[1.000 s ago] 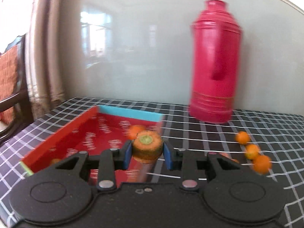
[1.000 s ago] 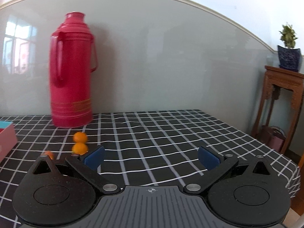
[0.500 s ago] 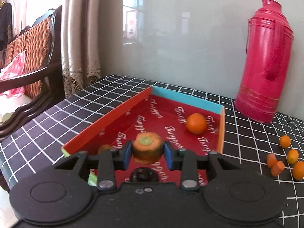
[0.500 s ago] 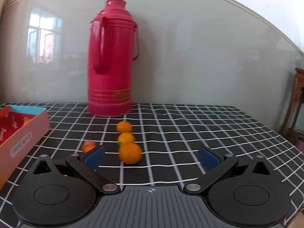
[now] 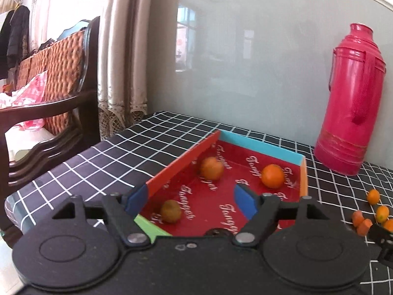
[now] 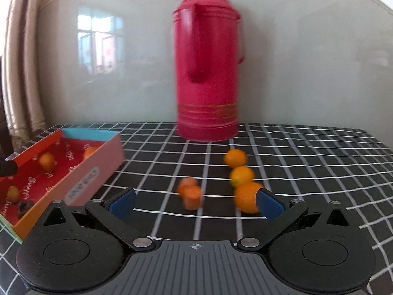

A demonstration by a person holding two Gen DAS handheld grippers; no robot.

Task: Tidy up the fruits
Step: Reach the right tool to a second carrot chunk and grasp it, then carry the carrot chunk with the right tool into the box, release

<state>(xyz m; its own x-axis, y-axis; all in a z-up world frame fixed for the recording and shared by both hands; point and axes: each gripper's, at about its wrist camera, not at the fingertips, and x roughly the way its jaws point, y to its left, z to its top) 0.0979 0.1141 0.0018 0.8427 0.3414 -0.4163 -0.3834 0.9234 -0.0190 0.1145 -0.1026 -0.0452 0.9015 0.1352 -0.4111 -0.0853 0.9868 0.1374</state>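
My left gripper [image 5: 190, 200] is open and empty over the near end of the red box [image 5: 181, 158]. In the box lie a blurred orange piece [image 5: 211, 168], an orange [image 5: 272, 175], a brownish fruit [image 5: 170, 211] and a dark item [image 5: 217, 232]. My right gripper [image 6: 195, 202] is open and empty, low over the table. Two carrot pieces [image 6: 190, 194] lie just beyond its gap. A large orange [image 6: 246, 196] touches its right fingertip [image 6: 269, 206]; two small oranges [image 6: 237, 158] lie behind. The box [image 6: 81, 172] is at its left.
A tall red thermos [image 6: 207, 73] stands at the back by the grey wall, also in the left wrist view [image 5: 353, 98]. The checked tablecloth [image 6: 307, 152] covers the table. A wooden chair [image 5: 54, 93] and curtains stand beyond the table's left edge.
My left gripper has opened and let go of the carrot piece, which now lies in the box. My right gripper has swung left and come closer to the carrot pieces and oranges.
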